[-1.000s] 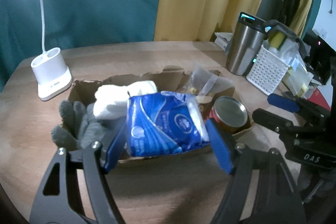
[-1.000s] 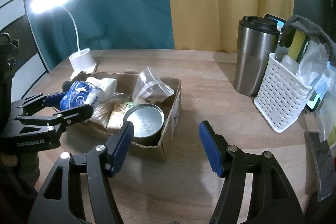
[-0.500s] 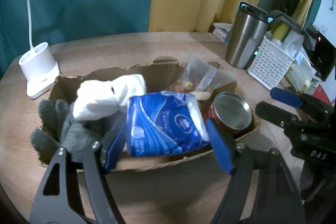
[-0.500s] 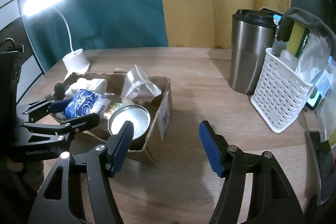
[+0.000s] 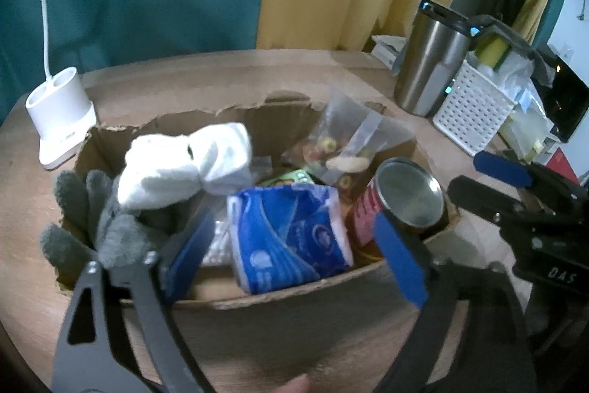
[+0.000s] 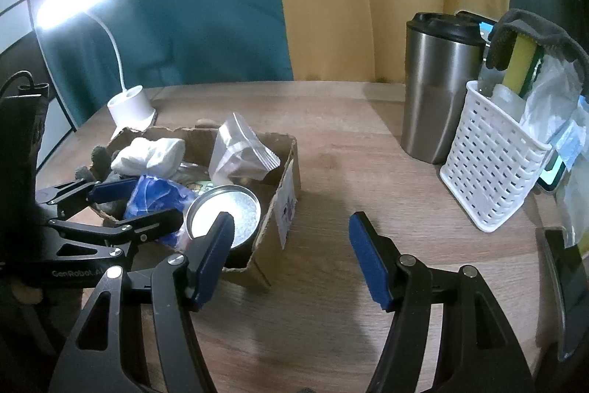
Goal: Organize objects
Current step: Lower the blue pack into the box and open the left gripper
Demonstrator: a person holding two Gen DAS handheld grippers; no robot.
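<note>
A torn cardboard box point(image 5: 235, 297) point(image 6: 283, 168) sits on the wooden table. In it lie a blue tissue pack point(image 5: 291, 238) point(image 6: 158, 194), a white cloth point(image 5: 184, 164) point(image 6: 151, 151), a grey glove point(image 5: 92, 227), a clear snack bag point(image 5: 342, 142) point(image 6: 239, 153) and a red can with a metal lid point(image 5: 408, 194) point(image 6: 224, 212). My left gripper point(image 5: 294, 253) point(image 6: 136, 205) is open, its fingers either side of the blue pack, which rests in the box. My right gripper point(image 6: 291, 260) is open and empty over bare table right of the box.
A white lamp base point(image 5: 60, 113) point(image 6: 130, 105) stands behind the box at left. A steel tumbler point(image 6: 438, 83) point(image 5: 430, 61) and a white basket point(image 6: 489, 168) point(image 5: 471, 113) holding a sponge and bags stand at right. Curtains hang behind.
My left gripper has opened and let the blue tissue pack drop into the box. It moved in over the box. The right gripper stayed open, shifting slightly.
</note>
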